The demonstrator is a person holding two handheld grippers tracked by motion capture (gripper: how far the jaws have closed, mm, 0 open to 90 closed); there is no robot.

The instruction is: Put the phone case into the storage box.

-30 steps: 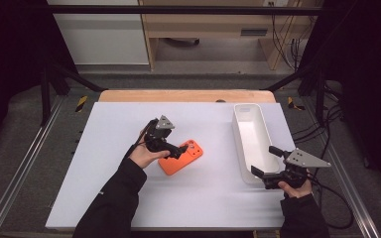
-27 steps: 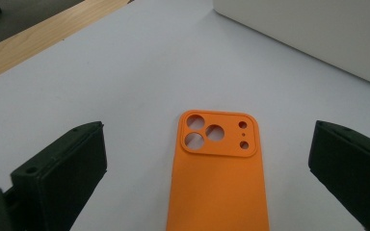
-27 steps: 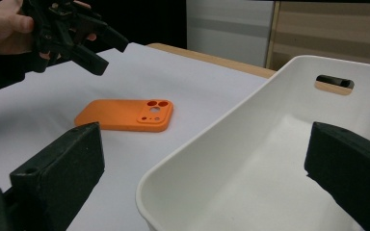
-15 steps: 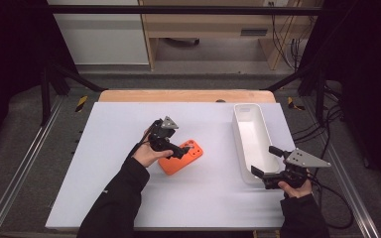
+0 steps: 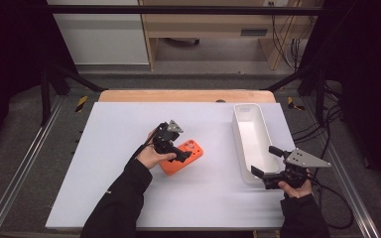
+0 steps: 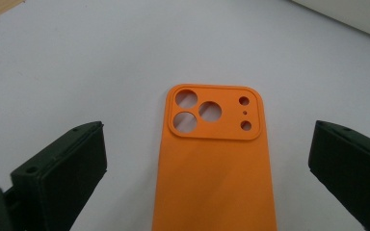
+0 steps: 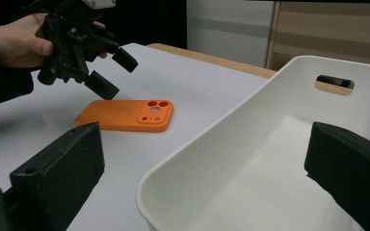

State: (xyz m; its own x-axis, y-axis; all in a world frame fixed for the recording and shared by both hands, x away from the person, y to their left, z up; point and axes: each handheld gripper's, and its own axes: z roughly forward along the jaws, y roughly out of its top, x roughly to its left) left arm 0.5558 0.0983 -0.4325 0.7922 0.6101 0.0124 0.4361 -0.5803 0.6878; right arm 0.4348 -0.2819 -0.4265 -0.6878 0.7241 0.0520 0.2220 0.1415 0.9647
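Left gripper (image 5: 178, 154), jaws released, straddles the orange case (image 6: 212, 163) lying camera-side up mid-desk, poised to grasp it. Right gripper (image 5: 267, 164), jaws likewise apart, waits at the white bin (image 5: 250, 144) near the desk's right edge.

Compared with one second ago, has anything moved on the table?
Hardly anything. The left tool hovers open over the orange case as before, at most a slight shift. The case, the white tray and the right tool kept their places.
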